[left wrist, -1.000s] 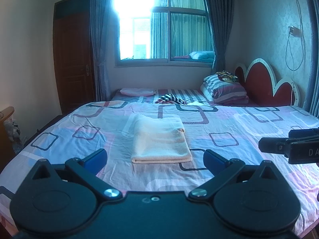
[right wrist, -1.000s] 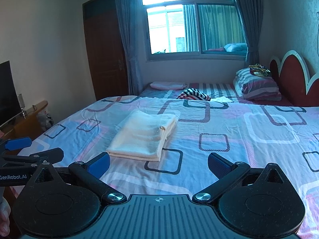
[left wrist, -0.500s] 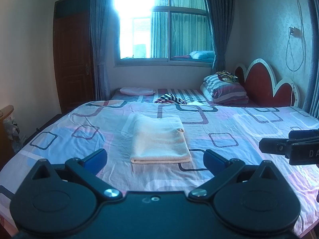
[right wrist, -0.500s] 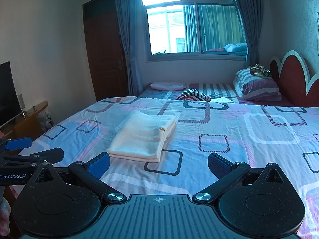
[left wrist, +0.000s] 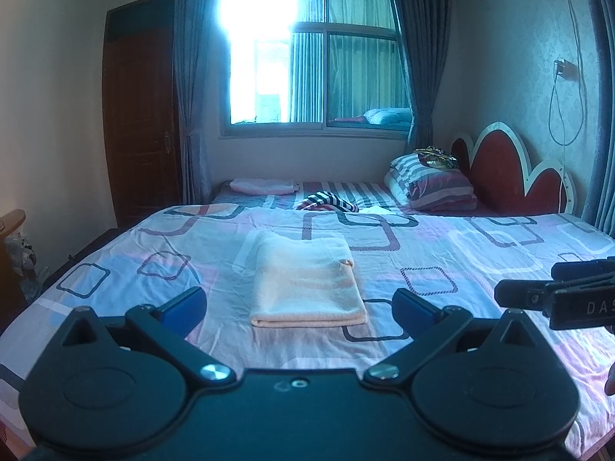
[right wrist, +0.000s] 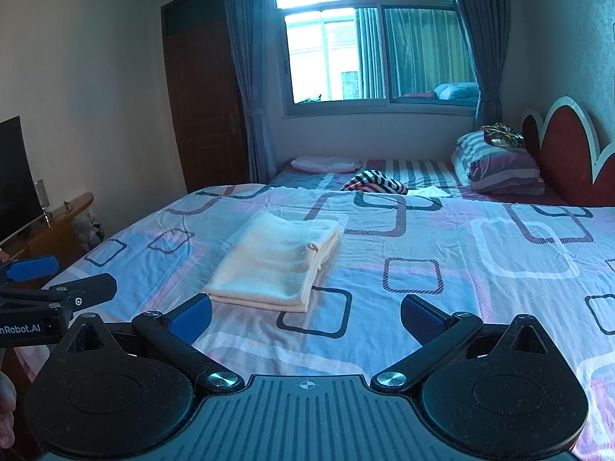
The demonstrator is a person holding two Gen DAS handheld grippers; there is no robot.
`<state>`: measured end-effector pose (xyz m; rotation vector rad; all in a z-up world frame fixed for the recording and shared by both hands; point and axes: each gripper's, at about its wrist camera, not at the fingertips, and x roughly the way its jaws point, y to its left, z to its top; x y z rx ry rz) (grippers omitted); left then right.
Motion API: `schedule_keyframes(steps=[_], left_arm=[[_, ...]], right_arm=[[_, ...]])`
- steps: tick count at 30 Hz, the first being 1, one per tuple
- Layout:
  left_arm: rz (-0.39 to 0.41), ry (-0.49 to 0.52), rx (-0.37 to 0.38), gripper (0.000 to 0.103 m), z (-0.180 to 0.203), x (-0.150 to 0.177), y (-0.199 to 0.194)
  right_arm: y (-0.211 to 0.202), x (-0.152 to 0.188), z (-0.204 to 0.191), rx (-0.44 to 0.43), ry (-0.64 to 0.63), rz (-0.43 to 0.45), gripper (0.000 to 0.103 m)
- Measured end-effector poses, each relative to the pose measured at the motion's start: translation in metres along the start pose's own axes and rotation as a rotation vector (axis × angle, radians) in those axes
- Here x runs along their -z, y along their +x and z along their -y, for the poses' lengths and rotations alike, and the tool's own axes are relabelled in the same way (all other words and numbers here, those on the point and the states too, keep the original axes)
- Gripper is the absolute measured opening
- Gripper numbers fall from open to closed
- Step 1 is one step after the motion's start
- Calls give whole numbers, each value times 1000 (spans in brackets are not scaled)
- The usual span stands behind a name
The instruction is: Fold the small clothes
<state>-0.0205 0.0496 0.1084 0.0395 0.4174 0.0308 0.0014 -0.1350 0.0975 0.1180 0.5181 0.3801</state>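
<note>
Dim bluish room, window [left wrist: 315, 57] glare blown out, fisheye edges warped.

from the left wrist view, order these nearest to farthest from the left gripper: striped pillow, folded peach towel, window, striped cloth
1. folded peach towel, straight ahead on the bedspread, just beyond the open left gripper.
2. striped cloth, crumpled further back, mid-bed.
3. striped pillow, back right by the headboard.
4. window, on the far wall.

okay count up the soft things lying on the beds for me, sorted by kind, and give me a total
Folded peach cloth on the near bed: 1
Striped crumpled garment on the far bed: 1
Pink folded item on the far bed: 1
Striped pillows or bedding, stacked by the headboard: 1 stack
Total: 4
</note>
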Motion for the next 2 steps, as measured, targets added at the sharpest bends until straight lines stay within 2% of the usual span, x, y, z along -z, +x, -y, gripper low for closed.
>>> schedule_keyframes(steps=[2], left_arm=[[-6,0,0,102,0,0,0]], right_arm=[[0,0,0,-2,-3,0,103]])
